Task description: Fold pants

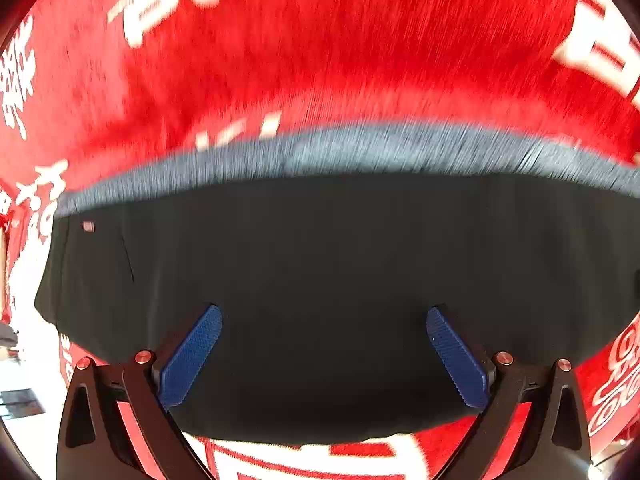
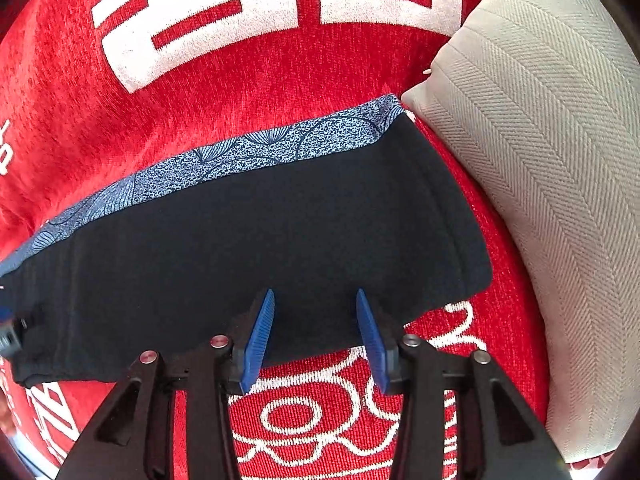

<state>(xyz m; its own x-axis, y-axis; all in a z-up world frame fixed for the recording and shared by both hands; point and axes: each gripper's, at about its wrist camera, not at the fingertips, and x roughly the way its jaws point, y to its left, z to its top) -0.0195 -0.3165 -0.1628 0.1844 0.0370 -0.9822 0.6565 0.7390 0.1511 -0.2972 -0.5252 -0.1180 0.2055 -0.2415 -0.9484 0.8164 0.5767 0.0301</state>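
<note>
- A red plush blanket with white woven characters and ring patterns [image 2: 248, 80] covers the whole work surface; a pale grey herringbone cushion [image 2: 552, 184] lies along its right side in the right wrist view.
- The dark navy pants [image 2: 260, 240] lie flat on the blanket as a compact folded band, and their long axis runs side to side across both views.
- A blue-and-white patterned waistband strip [image 2: 248, 152] edges the far long side of the pants; the near long side faces the grippers.
- One short end of the pants sits just beside the cushion, its far corner almost touching the cushion.
- The left gripper [image 1: 324, 316] hangs above the dark cloth with its blue ribbed pads [image 1: 192, 360] spread wide; nothing lies between them.
- The right gripper [image 2: 316, 300] has its blue pads partly apart, pinching nothing; the tips hover at the near edge of the pants, towards the cushion end.
- The left wrist view is blurred in its upper part, so the waistband's detail there cannot be read.
- Judgement: the fold looks nearly complete. Any further fold would run across the long axis, end over end, and the right gripper stands nearer the cushion-side end to lift it.
</note>
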